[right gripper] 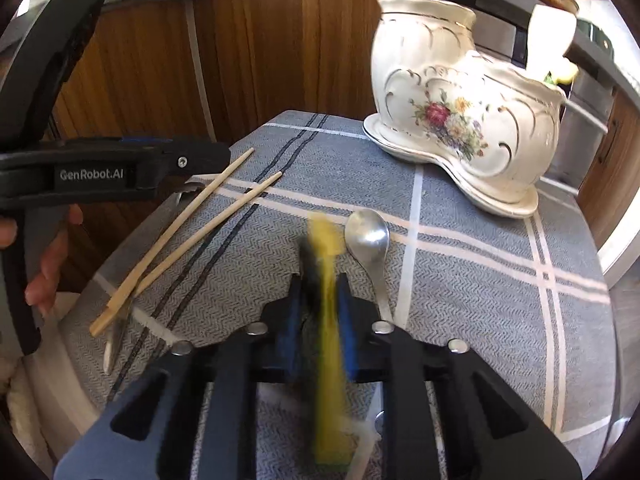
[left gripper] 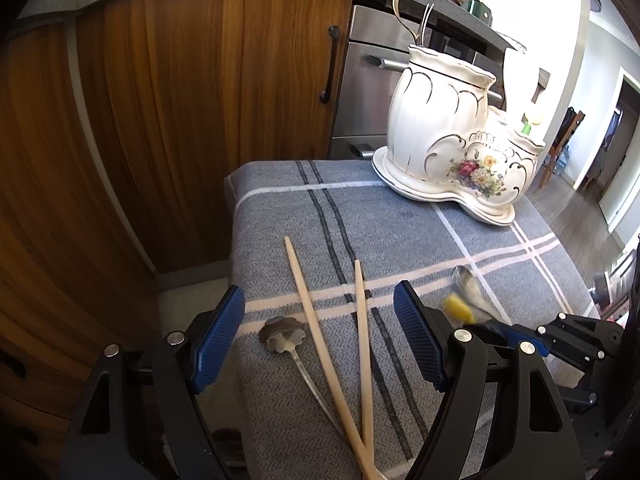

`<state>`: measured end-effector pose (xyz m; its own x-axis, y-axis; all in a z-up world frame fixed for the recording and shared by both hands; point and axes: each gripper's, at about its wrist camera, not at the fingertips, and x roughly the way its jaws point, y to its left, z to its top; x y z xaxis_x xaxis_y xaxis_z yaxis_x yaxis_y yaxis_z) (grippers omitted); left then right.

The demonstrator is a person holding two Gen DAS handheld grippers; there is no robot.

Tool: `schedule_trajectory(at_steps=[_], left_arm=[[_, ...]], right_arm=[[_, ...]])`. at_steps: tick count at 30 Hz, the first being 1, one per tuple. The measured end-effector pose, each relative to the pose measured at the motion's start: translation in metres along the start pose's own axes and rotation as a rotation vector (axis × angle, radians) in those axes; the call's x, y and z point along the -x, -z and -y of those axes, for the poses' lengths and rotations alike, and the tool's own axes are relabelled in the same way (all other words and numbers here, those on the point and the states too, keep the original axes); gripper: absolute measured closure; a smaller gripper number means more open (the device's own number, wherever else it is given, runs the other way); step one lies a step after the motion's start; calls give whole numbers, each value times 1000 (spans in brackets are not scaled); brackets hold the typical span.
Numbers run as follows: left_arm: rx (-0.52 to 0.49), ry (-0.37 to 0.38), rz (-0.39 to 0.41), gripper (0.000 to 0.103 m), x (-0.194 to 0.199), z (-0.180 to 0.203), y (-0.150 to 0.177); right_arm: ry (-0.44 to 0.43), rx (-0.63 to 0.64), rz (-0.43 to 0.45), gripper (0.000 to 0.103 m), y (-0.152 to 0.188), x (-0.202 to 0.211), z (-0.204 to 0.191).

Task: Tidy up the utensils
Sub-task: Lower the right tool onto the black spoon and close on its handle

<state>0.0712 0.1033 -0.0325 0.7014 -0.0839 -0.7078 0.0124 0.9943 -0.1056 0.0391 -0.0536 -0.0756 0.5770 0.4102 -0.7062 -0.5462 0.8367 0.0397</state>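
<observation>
My left gripper [left gripper: 318, 296] hangs open over the near end of the cloth. Below its jaws lie two wooden chopsticks [left gripper: 316, 332] and a small metal spoon with a flower-shaped head [left gripper: 280, 332]. My right gripper [right gripper: 320, 280] is shut on a blurred yellow-handled utensil [right gripper: 328, 320], whose tip [left gripper: 454, 308] pokes out past the fingers. A metal spoon [right gripper: 367, 236] lies on the cloth just right of it. A white floral ceramic utensil holder [right gripper: 452, 92] stands at the far right, with forks and a white spatula in it. The chopsticks [right gripper: 192, 216] cross at their near ends.
A grey striped cloth [left gripper: 400, 240] covers the small table. A wooden cabinet [left gripper: 160, 120] and a steel oven front [left gripper: 372, 80] stand close behind it. The table edges drop off at left and right. A hand [right gripper: 48, 264] holds the left gripper [right gripper: 224, 152] at the left.
</observation>
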Motion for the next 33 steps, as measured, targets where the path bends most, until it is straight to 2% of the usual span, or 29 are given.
schedule_trajectory(at_steps=[9,12,19,27,29,33], left_arm=[[6,3,1,26,0,-1,-1],[6,5,-3,26,-1,-2,-1],[4,6,-7,26,-2,-2,-1],[8,9,-12,26,-3,-3,-1],[6,9,-12,26,-3,-2,0],[6,9,-13,26,-3,-2,0]], right_arm=[[-55,-94,37,87,-1,17,23],[-87,-131,-1,87,0,14,30],[-63,-191,-21,85,5,17,46],[-60,-151,-9,85,0,15,42],[-59,-132,-9,80,-1,15,39],[-37,-95,-8,80,-2,13,33]])
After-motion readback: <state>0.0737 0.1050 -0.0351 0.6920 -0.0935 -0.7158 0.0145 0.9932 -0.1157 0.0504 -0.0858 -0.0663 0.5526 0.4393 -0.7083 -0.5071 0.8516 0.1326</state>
